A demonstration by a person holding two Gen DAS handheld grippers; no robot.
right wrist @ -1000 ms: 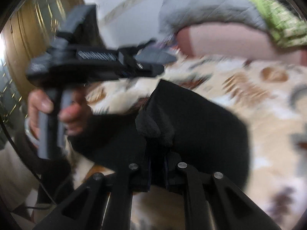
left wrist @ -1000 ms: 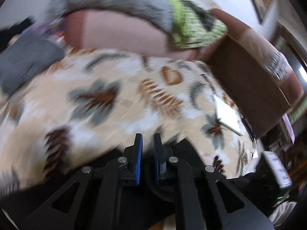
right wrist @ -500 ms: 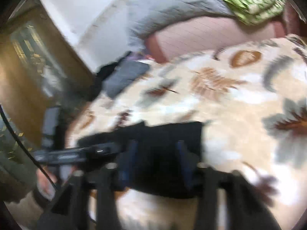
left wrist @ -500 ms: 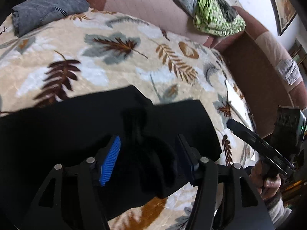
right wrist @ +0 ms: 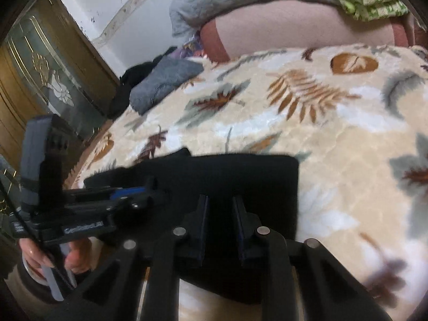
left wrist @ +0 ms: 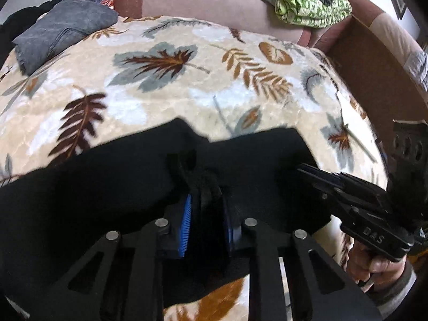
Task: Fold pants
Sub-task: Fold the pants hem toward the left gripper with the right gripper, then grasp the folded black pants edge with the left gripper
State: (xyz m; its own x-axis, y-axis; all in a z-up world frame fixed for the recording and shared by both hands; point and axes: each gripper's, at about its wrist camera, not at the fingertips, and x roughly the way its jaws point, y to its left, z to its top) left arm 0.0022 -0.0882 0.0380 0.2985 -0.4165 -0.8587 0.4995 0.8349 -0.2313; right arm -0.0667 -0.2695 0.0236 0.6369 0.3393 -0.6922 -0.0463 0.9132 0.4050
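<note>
The black pants point(left wrist: 107, 176) lie across the near part of a leaf-patterned blanket point(left wrist: 165, 85) on the bed. My left gripper point(left wrist: 206, 203) is shut on a bunched ridge of the pants fabric between its blue pads. In the right wrist view the pants point(right wrist: 254, 176) show a straight folded edge on the right. My right gripper point(right wrist: 219, 208) sits low over the black fabric with a narrow gap between its fingers; whether cloth is pinched there is unclear. Each gripper shows in the other's view, the right one point(left wrist: 347, 195) and the left one point(right wrist: 128, 195).
Folded grey garment point(left wrist: 58, 32) and dark clothes lie at the bed's far left corner. A pink headboard point(left wrist: 208, 0) carries a grey quilt and a green patterned cloth point(left wrist: 310, 0). A brown side rail point(left wrist: 374, 75) runs along the right. A wooden glass-panelled door point(right wrist: 40, 80) stands left.
Half a second ago my left gripper was wide open around the bunched fabric; now it has shut on it. My right gripper's jaws have also narrowed over the pants.
</note>
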